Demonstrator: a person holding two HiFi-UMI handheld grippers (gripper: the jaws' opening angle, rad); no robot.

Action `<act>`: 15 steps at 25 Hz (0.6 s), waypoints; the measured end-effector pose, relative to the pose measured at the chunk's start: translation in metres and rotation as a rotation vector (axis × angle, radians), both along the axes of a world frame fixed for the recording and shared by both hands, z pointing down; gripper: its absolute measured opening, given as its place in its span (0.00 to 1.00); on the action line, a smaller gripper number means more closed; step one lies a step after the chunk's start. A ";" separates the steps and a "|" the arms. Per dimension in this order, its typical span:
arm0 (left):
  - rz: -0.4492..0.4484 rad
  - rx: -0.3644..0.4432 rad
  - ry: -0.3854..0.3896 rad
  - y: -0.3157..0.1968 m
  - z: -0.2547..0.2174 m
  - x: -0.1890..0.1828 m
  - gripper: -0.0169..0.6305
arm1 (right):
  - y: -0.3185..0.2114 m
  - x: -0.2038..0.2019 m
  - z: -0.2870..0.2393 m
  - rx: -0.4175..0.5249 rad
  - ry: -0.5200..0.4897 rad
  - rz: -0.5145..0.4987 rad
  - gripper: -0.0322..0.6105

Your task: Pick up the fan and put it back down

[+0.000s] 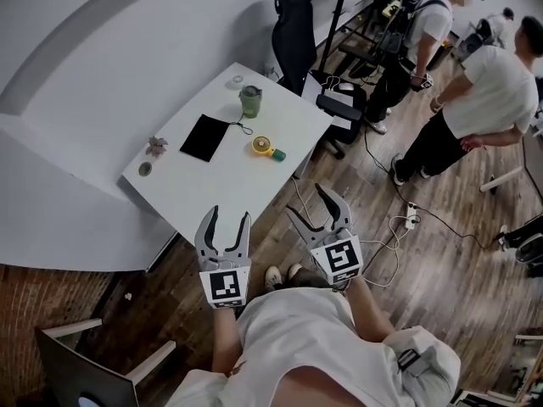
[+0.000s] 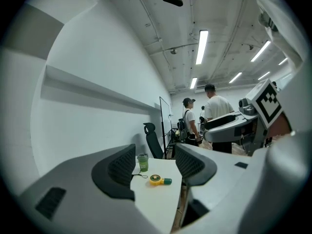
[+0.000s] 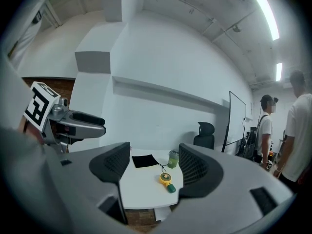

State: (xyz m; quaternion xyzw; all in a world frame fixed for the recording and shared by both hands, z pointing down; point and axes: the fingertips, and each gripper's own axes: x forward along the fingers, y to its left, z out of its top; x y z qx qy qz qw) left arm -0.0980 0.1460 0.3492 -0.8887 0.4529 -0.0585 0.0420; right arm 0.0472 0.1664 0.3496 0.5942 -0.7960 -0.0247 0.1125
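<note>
The fan (image 1: 265, 148) is small and yellow with a green handle. It lies on the white table (image 1: 212, 197), towards its right side. My left gripper (image 1: 229, 215) and right gripper (image 1: 305, 200) hang side by side over the wooden floor, short of the table's near edge, both open and empty. In the left gripper view the fan (image 2: 157, 180) shows far off between the jaws of the left gripper (image 2: 155, 163). The right gripper view has the fan (image 3: 166, 179) between the jaws of the right gripper (image 3: 154, 163), likewise at a distance.
A green cup (image 1: 250, 100), a black pad (image 1: 204, 137) and two small items (image 1: 156, 146) also sit on the table. A black office chair (image 1: 293, 32) stands behind it. Two people (image 1: 488, 91) stand at the right, with cables (image 1: 399, 223) on the floor.
</note>
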 end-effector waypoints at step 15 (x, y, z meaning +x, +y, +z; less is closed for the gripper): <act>-0.005 -0.036 -0.013 -0.092 0.031 0.028 0.42 | -0.099 0.016 0.037 -0.073 -0.003 -0.063 0.55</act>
